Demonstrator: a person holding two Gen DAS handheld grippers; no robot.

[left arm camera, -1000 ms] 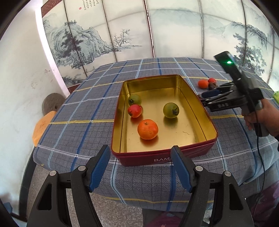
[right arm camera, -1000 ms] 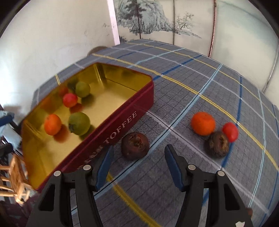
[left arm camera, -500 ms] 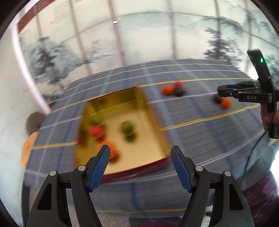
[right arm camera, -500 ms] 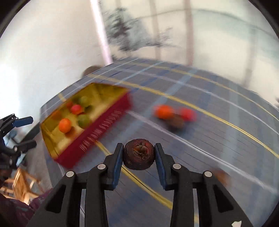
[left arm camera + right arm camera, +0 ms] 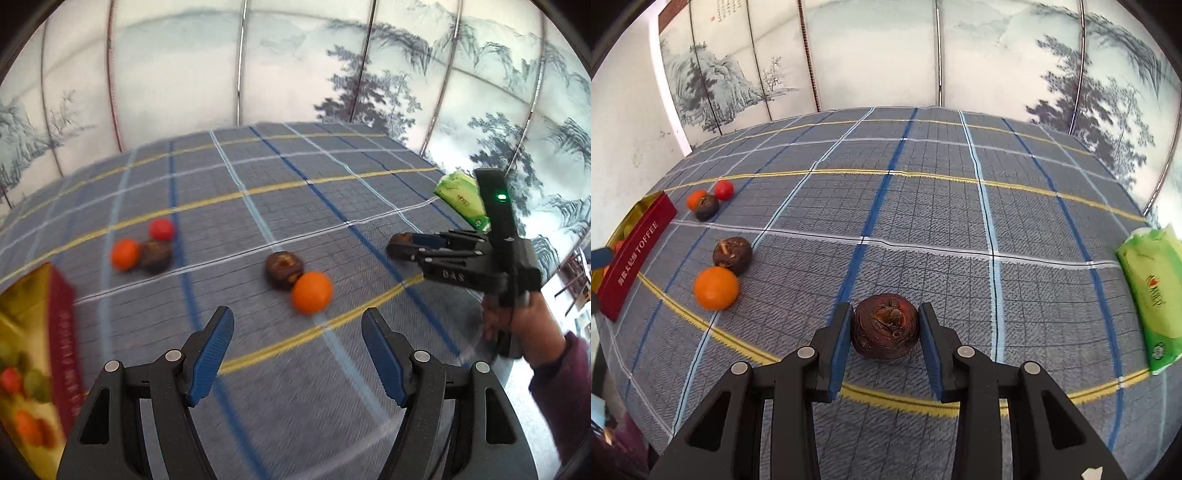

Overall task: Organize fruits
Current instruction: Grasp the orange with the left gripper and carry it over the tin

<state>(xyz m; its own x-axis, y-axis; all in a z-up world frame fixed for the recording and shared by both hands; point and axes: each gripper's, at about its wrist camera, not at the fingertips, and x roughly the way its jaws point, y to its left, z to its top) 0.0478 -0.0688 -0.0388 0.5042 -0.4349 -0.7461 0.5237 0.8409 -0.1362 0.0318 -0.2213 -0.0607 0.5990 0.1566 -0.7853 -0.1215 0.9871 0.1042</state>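
Observation:
My right gripper [image 5: 884, 325] is shut on a dark brown fruit [image 5: 885, 326] and holds it above the checked tablecloth; it also shows in the left wrist view [image 5: 400, 245]. My left gripper [image 5: 297, 352] is open and empty, just short of an orange [image 5: 311, 292] that touches a brown fruit [image 5: 284, 269]. Farther left lie a smaller orange [image 5: 125, 254], another brown fruit [image 5: 155, 254] and a red fruit [image 5: 161, 229]. The red and gold tin [image 5: 61, 325] with several fruits inside sits at the left edge, blurred.
A green tissue pack [image 5: 1154, 291] lies at the table's right edge, also visible in the left wrist view [image 5: 461, 199]. A painted folding screen [image 5: 923, 55] stands behind the table. The tin's red side [image 5: 635, 258] is at far left.
My right gripper closed on the brown fruit beside the tin and carried it to the right. My left gripper swung right, away from the tin, towards the loose fruits.

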